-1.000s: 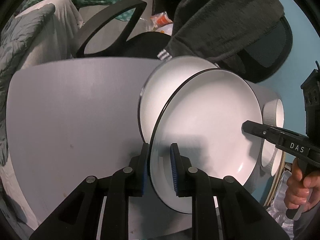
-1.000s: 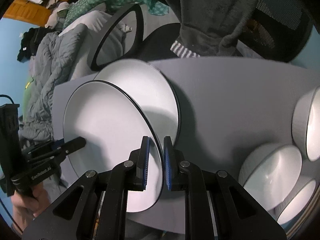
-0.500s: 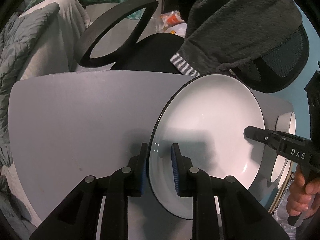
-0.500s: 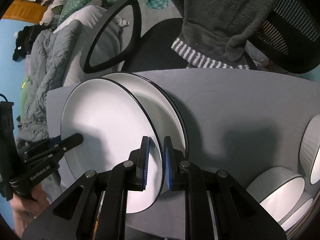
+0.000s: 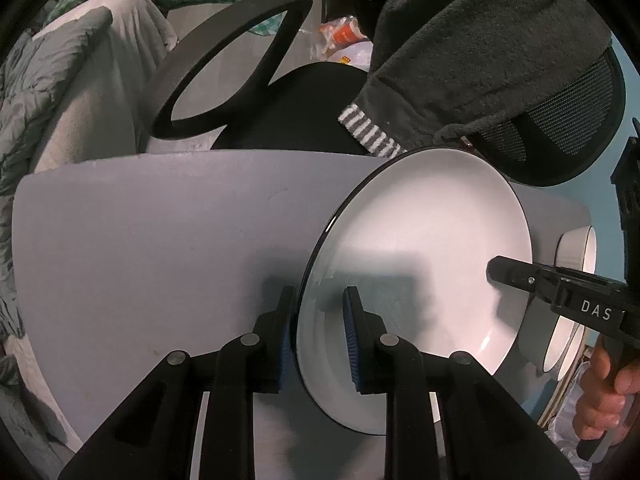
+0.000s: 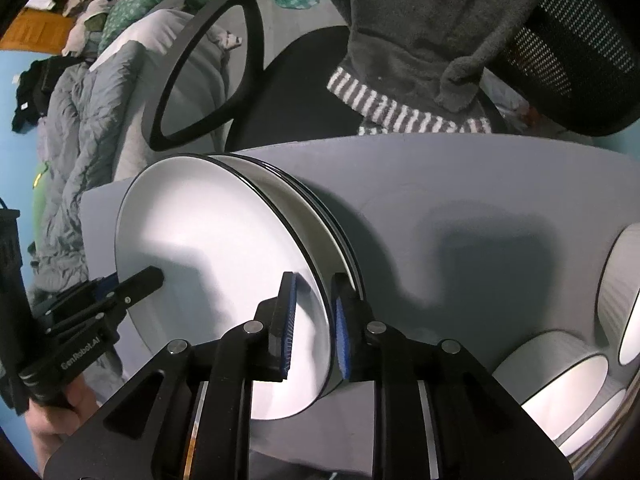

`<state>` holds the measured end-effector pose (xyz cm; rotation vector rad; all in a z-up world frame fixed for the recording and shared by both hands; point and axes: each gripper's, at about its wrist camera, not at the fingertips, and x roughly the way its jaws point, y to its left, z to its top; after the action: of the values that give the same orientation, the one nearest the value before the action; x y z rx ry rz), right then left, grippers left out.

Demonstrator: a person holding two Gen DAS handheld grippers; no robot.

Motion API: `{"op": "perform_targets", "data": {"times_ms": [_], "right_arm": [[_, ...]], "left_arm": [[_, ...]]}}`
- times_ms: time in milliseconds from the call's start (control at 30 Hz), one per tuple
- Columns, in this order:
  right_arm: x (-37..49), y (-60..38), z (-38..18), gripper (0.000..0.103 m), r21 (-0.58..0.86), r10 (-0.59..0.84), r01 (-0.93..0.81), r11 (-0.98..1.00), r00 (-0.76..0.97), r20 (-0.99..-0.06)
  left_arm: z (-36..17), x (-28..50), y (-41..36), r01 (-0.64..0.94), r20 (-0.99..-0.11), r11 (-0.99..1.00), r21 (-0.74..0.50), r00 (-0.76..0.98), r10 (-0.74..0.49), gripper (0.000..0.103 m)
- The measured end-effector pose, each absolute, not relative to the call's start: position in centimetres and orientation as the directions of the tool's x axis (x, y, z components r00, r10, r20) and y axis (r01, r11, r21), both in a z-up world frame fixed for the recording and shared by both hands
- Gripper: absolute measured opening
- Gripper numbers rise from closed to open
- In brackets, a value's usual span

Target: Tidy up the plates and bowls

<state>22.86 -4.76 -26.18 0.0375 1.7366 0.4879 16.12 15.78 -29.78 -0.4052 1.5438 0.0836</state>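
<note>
A white plate with a black rim [image 5: 424,240] [image 6: 208,248] lies on top of another white plate [image 6: 304,216] on the grey table. My left gripper [image 5: 318,320] straddles the top plate's left rim with a gap at each pad. My right gripper [image 6: 314,312] straddles its right rim, also with gaps. Each gripper shows in the other's view: the right one [image 5: 504,270] and the left one [image 6: 148,280]. White bowls [image 6: 560,376] [image 5: 576,248] stand on the table to the right.
The grey table [image 5: 160,232] extends left of the plates. A black office chair [image 5: 280,112] with a dark garment [image 5: 480,48] over it stands behind the table. A bed with grey bedding [image 6: 80,128] is at the far left.
The held plate has come down onto the other plate and now lies stacked on it. Both grippers' jaws have widened off the rim.
</note>
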Motion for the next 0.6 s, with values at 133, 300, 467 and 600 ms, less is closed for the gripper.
{"op": "perform_targets", "data": {"times_ms": [133, 300, 467, 600], "right_arm": [[22.7, -4.1, -25.9, 0.025, 0.295, 0.240, -0.263, 0.919, -0.224, -0.945], [22.1, -3.3, -25.3, 0.039, 0.260, 0.205, -0.296, 0.919, -0.204, -0.957], [21.8, -3.6, -24.9, 0.044, 0.257, 0.209, -0.289, 0.922, -0.189, -0.960], [21.6, -3.8, -24.8, 0.050, 0.280, 0.236, -0.267, 0.922, -0.186, -0.954]], "left_arm": [[-29.3, 16.0, 15.6, -0.292, -0.984, 0.940, -0.176, 0.045, -0.170, 0.026], [-28.5, 15.8, 15.9, -0.297, -0.985, 0.939, -0.171, 0.059, -0.161, 0.036], [-27.5, 15.3, 16.3, -0.309, -0.985, 0.936, -0.167, 0.090, -0.146, 0.041], [-26.9, 14.7, 16.3, -0.318, -0.983, 0.932, -0.175, 0.108, -0.148, 0.049]]}}
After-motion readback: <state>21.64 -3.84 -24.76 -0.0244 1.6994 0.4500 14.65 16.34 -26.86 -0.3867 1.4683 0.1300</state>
